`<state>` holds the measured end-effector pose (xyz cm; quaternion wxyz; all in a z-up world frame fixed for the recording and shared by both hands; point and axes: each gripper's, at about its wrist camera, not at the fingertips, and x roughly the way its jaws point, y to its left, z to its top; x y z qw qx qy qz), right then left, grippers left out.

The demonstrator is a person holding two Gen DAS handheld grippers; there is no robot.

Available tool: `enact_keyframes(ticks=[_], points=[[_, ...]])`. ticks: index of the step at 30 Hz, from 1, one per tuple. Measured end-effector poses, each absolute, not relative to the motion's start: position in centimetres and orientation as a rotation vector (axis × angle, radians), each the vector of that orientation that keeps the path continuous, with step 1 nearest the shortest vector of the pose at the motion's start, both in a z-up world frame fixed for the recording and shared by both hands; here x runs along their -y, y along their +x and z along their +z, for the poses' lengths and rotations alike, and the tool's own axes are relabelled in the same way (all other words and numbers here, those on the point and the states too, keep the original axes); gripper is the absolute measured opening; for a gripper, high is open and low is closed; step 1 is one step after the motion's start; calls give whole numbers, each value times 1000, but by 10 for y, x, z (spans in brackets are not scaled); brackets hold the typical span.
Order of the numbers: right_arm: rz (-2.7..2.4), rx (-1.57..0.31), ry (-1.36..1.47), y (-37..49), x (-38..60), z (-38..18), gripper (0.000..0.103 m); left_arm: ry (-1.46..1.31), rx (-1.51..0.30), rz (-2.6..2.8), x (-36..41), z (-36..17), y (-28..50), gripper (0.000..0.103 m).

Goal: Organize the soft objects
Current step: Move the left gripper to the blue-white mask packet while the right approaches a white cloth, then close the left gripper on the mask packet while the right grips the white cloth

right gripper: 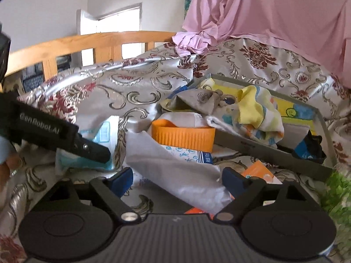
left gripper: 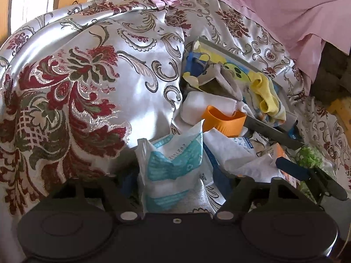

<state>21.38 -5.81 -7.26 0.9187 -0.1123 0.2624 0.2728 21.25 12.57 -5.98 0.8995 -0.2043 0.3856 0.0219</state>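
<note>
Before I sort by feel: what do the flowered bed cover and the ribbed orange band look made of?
Flowered bed cover: looks like woven satin brocade, glossy, with bright sheen on its folds. Ribbed orange band: probably soft rubber or silicone, matte, ribbed outside.

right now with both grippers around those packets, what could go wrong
The left gripper straddles the teal-printed packet, whose slick wrapper may slide out as the jaws close. The right gripper could pinch the white packet together with the orange packet beside it.
</note>
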Motion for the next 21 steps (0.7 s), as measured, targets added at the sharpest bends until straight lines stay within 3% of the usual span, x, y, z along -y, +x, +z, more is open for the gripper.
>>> enact_keyframes(ticks=[7,9,16,21], points=[[566,-526,-269,209,52,-74,72,-339,-759,5,-113,-57,215,54],[569,-529,-265,210,51,-74,63,-306,-732,3,-111,-55,219,53],[561,-555,-271,213,50,-78,60,-278,-737,-11,-107,-58,225,51],[556,-554,-274,213,48,-80,51,-262,-737,-19,-105,-60,224,49]])
